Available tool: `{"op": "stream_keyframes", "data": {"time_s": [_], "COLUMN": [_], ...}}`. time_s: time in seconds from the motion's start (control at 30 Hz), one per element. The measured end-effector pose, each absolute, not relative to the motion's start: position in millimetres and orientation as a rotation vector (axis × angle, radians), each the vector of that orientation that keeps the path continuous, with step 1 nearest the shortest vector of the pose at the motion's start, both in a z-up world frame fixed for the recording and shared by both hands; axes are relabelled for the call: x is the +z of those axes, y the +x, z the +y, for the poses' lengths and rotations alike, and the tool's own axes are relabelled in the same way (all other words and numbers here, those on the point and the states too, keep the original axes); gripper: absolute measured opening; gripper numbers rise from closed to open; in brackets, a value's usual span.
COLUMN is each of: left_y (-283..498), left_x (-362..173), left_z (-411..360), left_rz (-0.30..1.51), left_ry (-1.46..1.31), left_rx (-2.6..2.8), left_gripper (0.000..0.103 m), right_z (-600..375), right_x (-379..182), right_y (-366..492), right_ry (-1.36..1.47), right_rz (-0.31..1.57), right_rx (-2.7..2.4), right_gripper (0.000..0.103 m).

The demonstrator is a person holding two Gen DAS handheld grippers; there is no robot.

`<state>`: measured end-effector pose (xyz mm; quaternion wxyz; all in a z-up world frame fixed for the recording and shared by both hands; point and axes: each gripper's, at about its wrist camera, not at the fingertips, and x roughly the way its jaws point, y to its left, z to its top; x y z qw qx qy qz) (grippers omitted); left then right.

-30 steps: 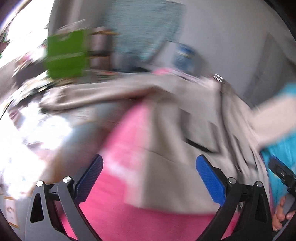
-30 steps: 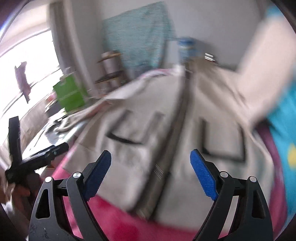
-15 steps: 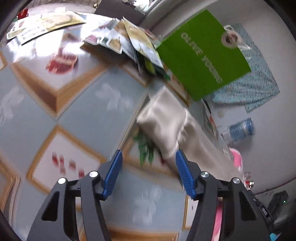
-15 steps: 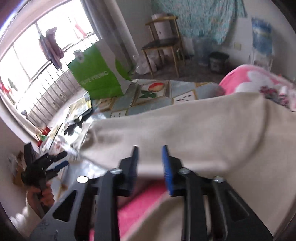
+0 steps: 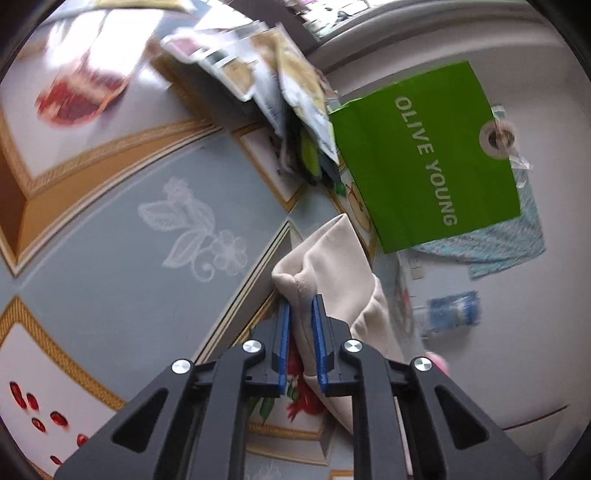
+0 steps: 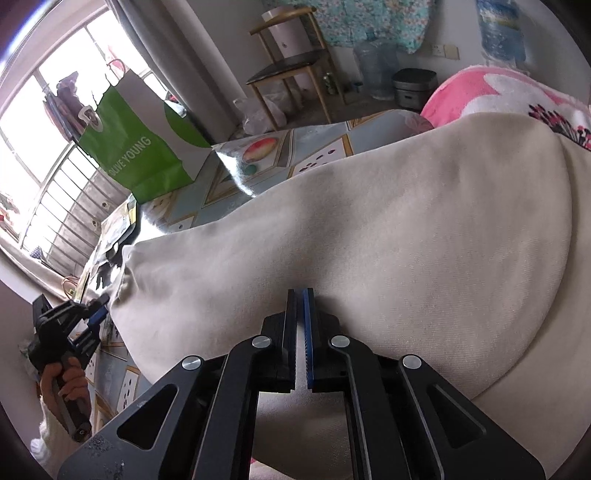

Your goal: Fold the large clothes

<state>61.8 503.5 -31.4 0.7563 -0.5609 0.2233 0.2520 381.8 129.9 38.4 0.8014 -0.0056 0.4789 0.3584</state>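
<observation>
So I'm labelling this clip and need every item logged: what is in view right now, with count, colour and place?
beige garment: one, beige, spread over the mat and pink blanket, pinched at two spots
patterned mat: one, grey-blue with gold borders and fruit prints, under the garment
green paper bag: one, green with white lettering, standing on the mat
leaflets: a loose pile, mixed colours, beside the bag
pink blanket: one, pink and white, far side of the garment
wooden chair: one, dark seat, by the wall
water jug: one, clear blue, on the floor
floral cloth: one, teal, hanging on the wall
left gripper: black, blue pads, has just closed on the sleeve end
right gripper: black, shut on the garment's edge
hand: one, holding the left gripper
</observation>
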Motion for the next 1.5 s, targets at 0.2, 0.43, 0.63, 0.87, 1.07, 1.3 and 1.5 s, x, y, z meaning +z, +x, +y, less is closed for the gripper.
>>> {"op": "stream_keyframes", "data": {"time_s": [0.2,0.43,0.63,0.87,1.07,1.3,1.5], "left_y": [79,144,192,228,259,264,289], "left_x": [24,169,245,247,197,132,89], "left_z": [471,341,185,26,-69,-142,-162], "left_rz": [0.496,0.361,0.258,0.287,0.459,0.611,0.790], "left_ry": [-0.952,-0.395,-0.110,-0.069,-0.138,-0.141,-0.255], "left_rx": [0.610,0.358,0.081,-0.229,-0.386,-0.482,-0.548], "left_gripper": [0.007,0.007,0.007,0.007,0.007,0.007,0.008], "right_z": [124,47,-77,-212,-269,-278,-274], "right_x": [48,135,188,198,200,209,201], "right_y": [380,363,339,295,253,240,248], "right_ry": [0.057,0.123,0.221,0.404,0.431,0.371,0.348], "right_rz": [1.029,0.807,0.714,0.655,0.582,0.539,0.551], "right_rx": [0.770,0.746,0.623,0.461,0.340,0.335,0.331], "right_gripper": [0.006,0.007,0.008,0.009,0.009,0.009,0.014]}}
